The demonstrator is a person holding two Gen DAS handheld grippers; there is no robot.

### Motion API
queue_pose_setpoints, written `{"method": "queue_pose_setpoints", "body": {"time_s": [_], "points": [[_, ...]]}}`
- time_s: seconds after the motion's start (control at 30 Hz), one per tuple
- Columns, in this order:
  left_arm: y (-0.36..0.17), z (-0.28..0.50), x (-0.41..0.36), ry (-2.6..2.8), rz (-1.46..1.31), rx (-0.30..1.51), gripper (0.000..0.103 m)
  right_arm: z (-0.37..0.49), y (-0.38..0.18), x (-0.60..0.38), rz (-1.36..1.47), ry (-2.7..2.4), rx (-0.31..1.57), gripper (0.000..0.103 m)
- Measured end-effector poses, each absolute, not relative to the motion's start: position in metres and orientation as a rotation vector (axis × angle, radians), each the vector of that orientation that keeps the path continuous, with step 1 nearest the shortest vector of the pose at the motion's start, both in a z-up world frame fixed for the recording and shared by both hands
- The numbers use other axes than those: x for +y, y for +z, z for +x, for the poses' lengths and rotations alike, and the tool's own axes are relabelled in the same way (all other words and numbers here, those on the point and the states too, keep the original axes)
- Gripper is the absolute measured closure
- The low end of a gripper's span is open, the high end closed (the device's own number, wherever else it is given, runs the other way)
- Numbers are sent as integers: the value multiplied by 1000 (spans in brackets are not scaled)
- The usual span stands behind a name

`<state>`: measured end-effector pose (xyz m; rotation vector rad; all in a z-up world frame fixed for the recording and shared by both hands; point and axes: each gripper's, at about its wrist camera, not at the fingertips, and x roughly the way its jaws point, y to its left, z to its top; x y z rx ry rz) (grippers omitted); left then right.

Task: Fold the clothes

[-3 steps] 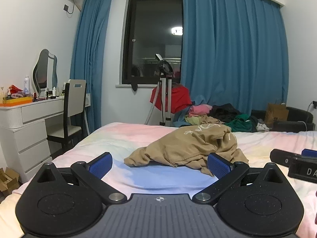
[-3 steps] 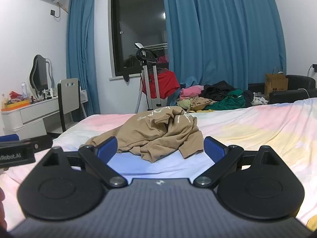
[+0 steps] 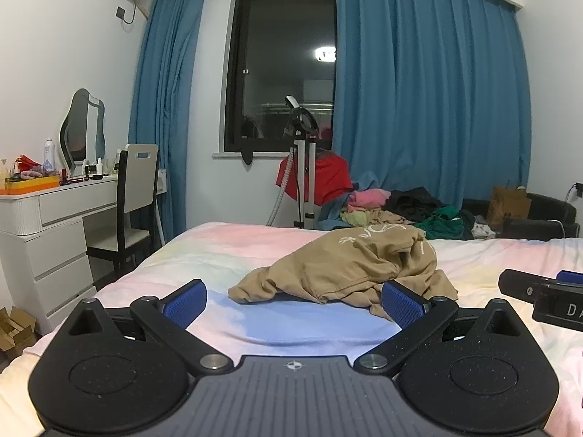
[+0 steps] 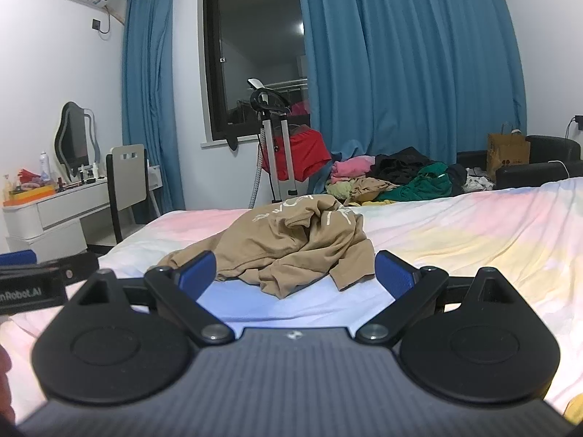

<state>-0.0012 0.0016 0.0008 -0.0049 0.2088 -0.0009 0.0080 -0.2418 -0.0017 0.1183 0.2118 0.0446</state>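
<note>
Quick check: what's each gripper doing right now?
Left gripper: open, holding nothing, short of the tan garment.
Right gripper: open, holding nothing.

Both wrist cameras sit low over the near edge of the bed point(image 3: 226, 240), side by side, facing the far window point(image 4: 255, 54). Both views share the tan garment point(image 3: 349, 269), near ahead.

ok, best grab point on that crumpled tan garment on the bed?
Take the crumpled tan cotton garment by the loose flap at its near right corner, coming in low from the front with the right hand-held gripper. That edge lies flat and free; the middle is bunched.
</note>
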Motion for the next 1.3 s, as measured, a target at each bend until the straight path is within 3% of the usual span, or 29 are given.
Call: {"method": "queue_pose_setpoints", "body": {"time_s": [1.3], "points": [[0,-12,7,-34,-53,206,0,5,1,-243,133,49,206,8]]}}
